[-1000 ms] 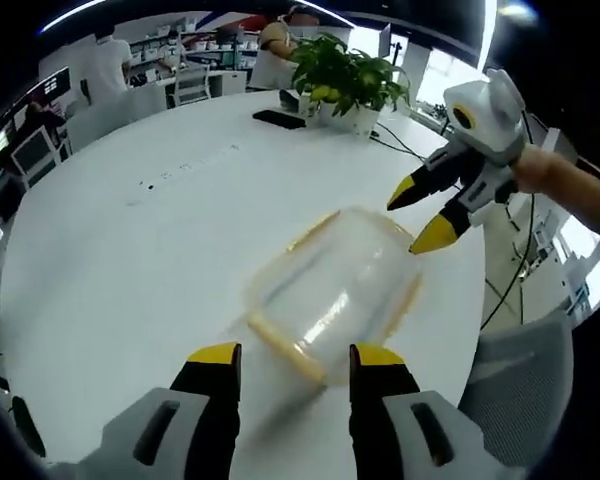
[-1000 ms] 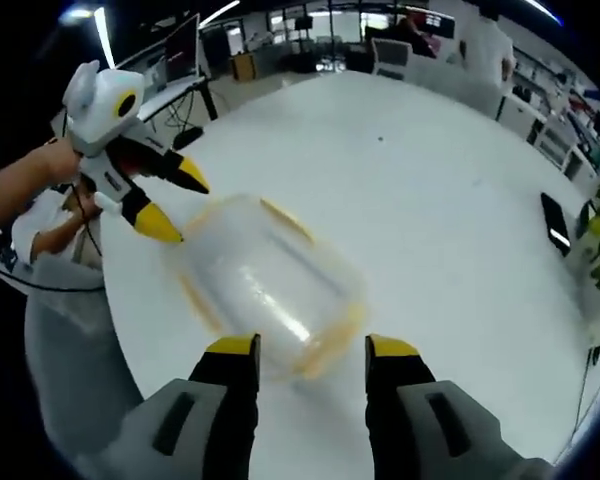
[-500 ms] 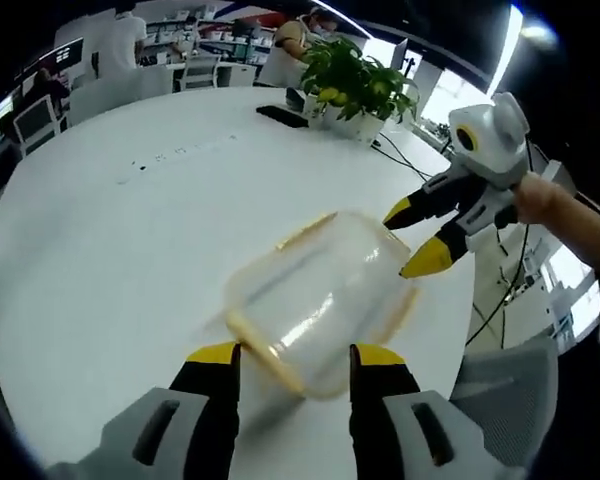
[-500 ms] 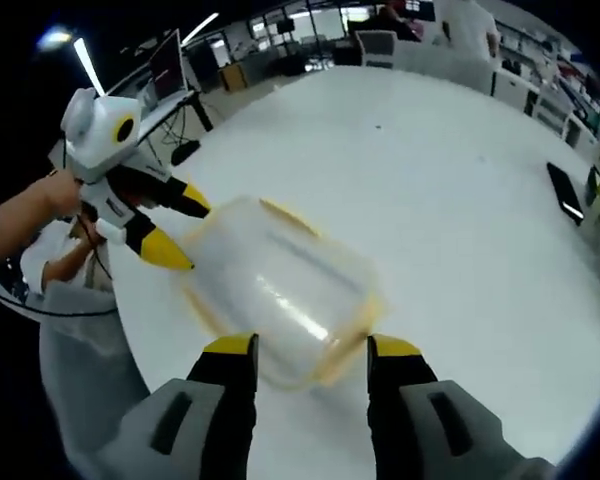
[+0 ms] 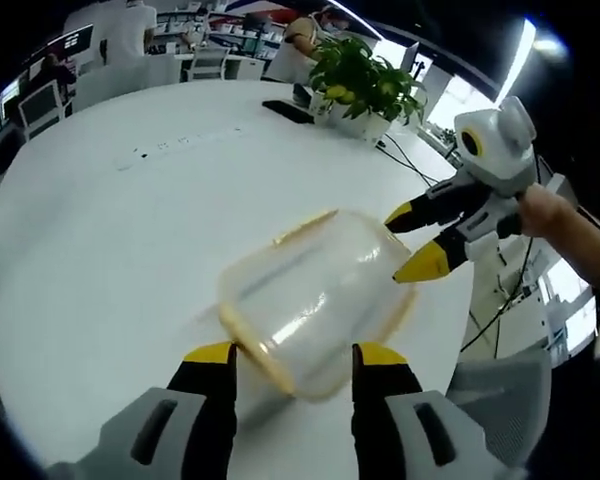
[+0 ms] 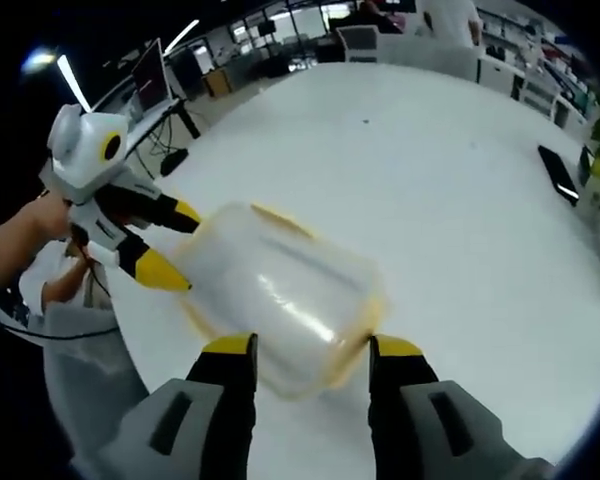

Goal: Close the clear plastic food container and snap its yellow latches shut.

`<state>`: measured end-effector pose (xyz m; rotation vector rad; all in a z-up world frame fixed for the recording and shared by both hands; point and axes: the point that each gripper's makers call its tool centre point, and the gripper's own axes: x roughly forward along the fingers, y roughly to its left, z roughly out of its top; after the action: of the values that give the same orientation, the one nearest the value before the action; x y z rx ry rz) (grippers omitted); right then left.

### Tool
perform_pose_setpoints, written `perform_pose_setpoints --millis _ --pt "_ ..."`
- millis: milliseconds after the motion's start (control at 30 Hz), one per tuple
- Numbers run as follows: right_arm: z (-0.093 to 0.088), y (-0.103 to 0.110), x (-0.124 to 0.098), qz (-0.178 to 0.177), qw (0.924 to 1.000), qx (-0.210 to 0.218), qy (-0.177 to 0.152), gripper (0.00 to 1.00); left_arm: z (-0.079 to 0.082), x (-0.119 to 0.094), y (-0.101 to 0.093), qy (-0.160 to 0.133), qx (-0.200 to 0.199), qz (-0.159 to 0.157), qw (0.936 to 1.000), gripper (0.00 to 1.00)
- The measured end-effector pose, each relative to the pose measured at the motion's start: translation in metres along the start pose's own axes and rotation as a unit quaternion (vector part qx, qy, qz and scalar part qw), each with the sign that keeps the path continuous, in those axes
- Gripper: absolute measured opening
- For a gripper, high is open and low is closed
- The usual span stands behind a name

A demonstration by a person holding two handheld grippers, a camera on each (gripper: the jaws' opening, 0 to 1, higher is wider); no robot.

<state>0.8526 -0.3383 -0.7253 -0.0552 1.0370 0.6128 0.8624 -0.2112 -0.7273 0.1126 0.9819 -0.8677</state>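
In the left gripper view, the left gripper [image 5: 292,355] rises from six o'clock with its yellow-tipped jaws apart, holding nothing. Between and just beyond the tips sits the clear plastic food container [image 5: 315,295] on the round white table [image 5: 110,250], its lid on top and yellow latches [image 5: 248,340] along the edges; whether the latches are snapped down cannot be told through the blur. At about three o'clock the right gripper [image 5: 417,240] comes in, its jaws apart, the lower tip touching or just beside the container's far corner. A person's hand [image 5: 545,212] grips it. A potted plant [image 5: 360,85] stands at one o'clock near the table's far edge, with a dark phone [image 5: 288,111] just beside it.

In the right gripper view, the right gripper [image 6: 308,350] comes up from six o'clock, jaws spread and empty. The container [image 6: 280,300] lies just ahead of the tips, at the table's [image 6: 450,200] near edge. The left gripper [image 6: 155,245] reaches in from nine o'clock, jaws apart, tips at the container's left end. The phone [image 6: 560,175] lies at three o'clock.
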Motion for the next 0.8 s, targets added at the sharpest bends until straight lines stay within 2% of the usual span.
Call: perform_pose_setpoints --millis 167,200,233,800 --pt "0.0026 0.0003 0.0035 -0.006 0.9994 0.035 0.0 0.37 0.002 0.0035 -0.0007 0.006 -0.03 0.004 0.9995 0.37" --pt "0.0029 -0.0015 0.0074 -0.015 0.9981 0.059 -0.01 0.36 -0.0035 0.0019 0.0025 0.024 -0.05 0.016 0.9984 0.37" --pt "0.0008 -0.001 0.0072 -0.012 0.9989 0.045 0.001 0.36 0.001 0.0052 -0.0019 0.012 -0.058 0.0 0.9982 0.37" --pt "0.0025 0.0001 0.0042 -0.017 0.9986 0.051 -0.002 0.37 0.0013 0.0058 -0.0018 0.006 -0.052 0.0 0.9986 0.38"
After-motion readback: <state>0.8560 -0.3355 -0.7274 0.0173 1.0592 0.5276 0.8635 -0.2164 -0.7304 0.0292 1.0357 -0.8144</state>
